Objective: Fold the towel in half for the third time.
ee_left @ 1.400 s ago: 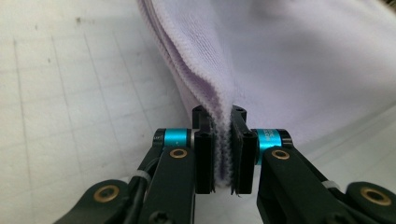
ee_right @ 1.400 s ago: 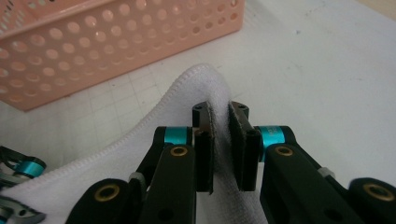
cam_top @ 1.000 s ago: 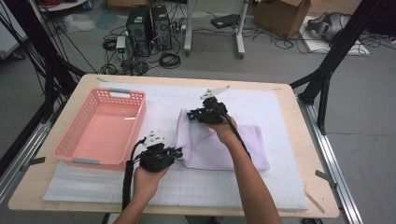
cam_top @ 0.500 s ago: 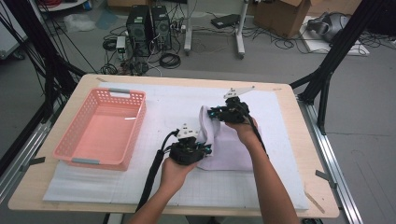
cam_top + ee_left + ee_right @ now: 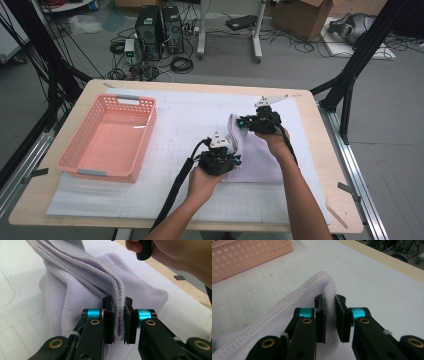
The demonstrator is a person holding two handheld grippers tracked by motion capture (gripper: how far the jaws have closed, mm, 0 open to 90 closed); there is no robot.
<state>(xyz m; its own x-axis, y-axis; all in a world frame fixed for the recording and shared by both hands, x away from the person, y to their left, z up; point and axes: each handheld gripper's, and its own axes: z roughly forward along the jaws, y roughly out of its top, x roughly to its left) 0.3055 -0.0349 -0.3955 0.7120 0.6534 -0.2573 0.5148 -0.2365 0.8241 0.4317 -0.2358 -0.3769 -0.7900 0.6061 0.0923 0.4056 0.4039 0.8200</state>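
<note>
Pinching a lavender terry towel (image 5: 255, 157) along its raised fold, two hand-held grippers work at the right half of a white gridded mat (image 5: 175, 125) on a wooden table (image 5: 320, 165). The left gripper (image 5: 231, 159) clamps the near end of the fold, its black pads closed on several stacked hems, as its own view makes plain (image 5: 119, 322). The right gripper (image 5: 241, 122) bites the far end, jaws shut on a single stitched corner of the same cloth (image 5: 329, 317). Between the two grips the edge stands up off the mat while the rest of the towel lies flat to the right, beneath the person's right forearm.

The cloth looks light, soft and limp: it sags wherever it is unsupported and would likely slide apart in layers if held loosely. Its ribbed, stitched hem is probably the surest place to grip, near the corners, with all layers caught together. A pink plastic basket (image 5: 107, 137) sits well apart on the left of the mat, holding nothing.
</note>
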